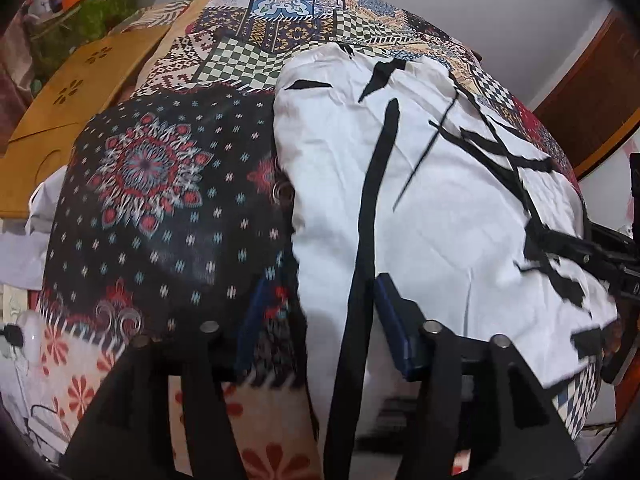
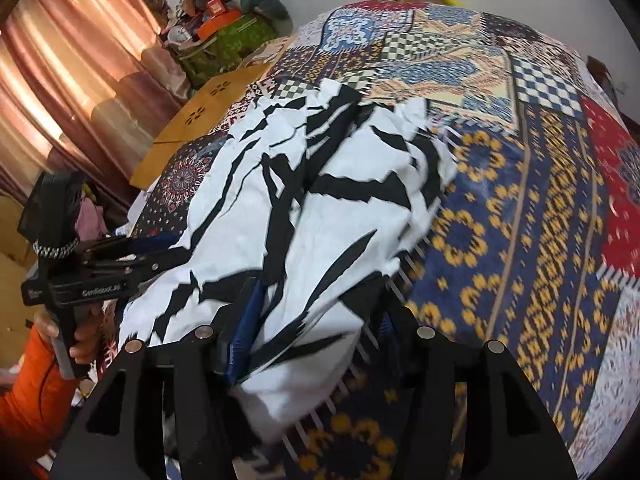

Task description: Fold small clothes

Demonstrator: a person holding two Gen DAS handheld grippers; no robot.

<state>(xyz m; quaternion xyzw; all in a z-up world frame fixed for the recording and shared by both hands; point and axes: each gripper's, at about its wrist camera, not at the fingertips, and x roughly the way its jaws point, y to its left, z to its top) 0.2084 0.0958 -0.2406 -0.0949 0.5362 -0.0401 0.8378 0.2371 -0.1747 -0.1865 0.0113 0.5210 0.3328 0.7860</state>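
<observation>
A white garment with black brush-stroke marks (image 1: 440, 200) lies crumpled on the patchwork bedspread (image 1: 152, 208). In the left wrist view my left gripper (image 1: 322, 324) stands open over the garment's near left edge. Its blue pads (image 1: 396, 336) sit apart, with loose cloth and a black stripe between them. My right gripper (image 2: 316, 324) is also open over the near right corner of the garment (image 2: 320, 208), which bulges up between its pads (image 2: 244, 320) without being pinched. Each view shows the other gripper at its edge: the right gripper (image 1: 600, 256) and the left gripper (image 2: 120, 260).
A wooden board with flower cut-outs (image 1: 68, 96) leans at the bed's left side. Curtains (image 2: 68, 72) hang beyond it, beside a pile of bags and clutter (image 2: 224, 20). A hand with an orange sleeve (image 2: 36, 384) holds the left gripper's handle. Dark wooden furniture (image 1: 592, 80) stands at the right.
</observation>
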